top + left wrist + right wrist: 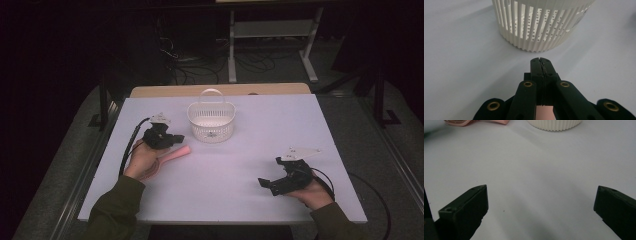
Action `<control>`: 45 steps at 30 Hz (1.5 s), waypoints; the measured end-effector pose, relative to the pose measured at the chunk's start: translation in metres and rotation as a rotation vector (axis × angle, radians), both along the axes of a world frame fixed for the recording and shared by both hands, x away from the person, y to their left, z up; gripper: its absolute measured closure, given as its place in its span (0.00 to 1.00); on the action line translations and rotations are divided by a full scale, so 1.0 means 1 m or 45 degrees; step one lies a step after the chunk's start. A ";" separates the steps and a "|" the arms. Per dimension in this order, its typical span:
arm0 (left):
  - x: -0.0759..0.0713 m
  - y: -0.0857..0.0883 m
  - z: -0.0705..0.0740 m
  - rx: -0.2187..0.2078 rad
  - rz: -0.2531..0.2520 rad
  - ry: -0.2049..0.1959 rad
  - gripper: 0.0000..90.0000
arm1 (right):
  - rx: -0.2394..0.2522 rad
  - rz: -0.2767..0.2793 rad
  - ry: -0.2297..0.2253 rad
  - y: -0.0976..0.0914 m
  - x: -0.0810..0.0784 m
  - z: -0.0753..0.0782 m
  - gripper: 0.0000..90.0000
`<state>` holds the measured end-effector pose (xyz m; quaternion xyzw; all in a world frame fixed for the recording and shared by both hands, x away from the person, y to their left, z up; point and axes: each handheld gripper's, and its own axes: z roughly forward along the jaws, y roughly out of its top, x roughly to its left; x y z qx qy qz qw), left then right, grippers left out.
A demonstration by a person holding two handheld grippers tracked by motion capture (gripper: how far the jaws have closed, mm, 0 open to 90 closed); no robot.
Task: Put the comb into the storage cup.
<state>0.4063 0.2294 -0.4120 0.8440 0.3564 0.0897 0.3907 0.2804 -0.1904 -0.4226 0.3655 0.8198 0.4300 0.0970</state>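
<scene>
Landmark for all positions: the white slotted basket (211,122) standing toward the far side of the white table (240,195).

Progress, as judged: the work looks like moving a flat pink object (172,156) into the basket. The pick-up appears done; the carry and the drop are left. The basket's inside looks bare from the high view, so nothing is delivered yet.

Left gripper (176,139): just to the near left of the basket, tips pointing toward it. In the left gripper view the jaws are pressed together at the tips, with a strip of pink (544,112) showing between them lower down. Reading: clamped on the pink object, pinched thin. No earlier picture to compare.

Pink object: near left of the basket, apart from its wall. From the high view it runs back from the jaws under the left hand (141,159), lying low over or on the table; which of the two cannot be told. Its exact kind is unclear, something soft or strap-like.

Right gripper (266,183): well to the near right of the basket, jaws spread wide, nothing between them but bare table.

Still to do: lift, cross the basket rim, release.
</scene>
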 end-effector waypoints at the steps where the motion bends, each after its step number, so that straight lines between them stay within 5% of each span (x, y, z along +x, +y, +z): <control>1: 0.000 -0.001 -0.001 0.005 0.004 0.000 1.00 | -0.001 0.001 0.001 0.000 0.000 0.000 0.00; 36: 0.004 -0.008 -0.012 0.108 0.012 0.050 1.00 | -0.006 0.006 0.006 0.000 0.000 -0.001 0.00; 45: 0.000 -0.014 -0.013 0.126 -0.031 0.068 1.00 | -0.007 0.006 0.006 0.000 0.000 -0.001 0.00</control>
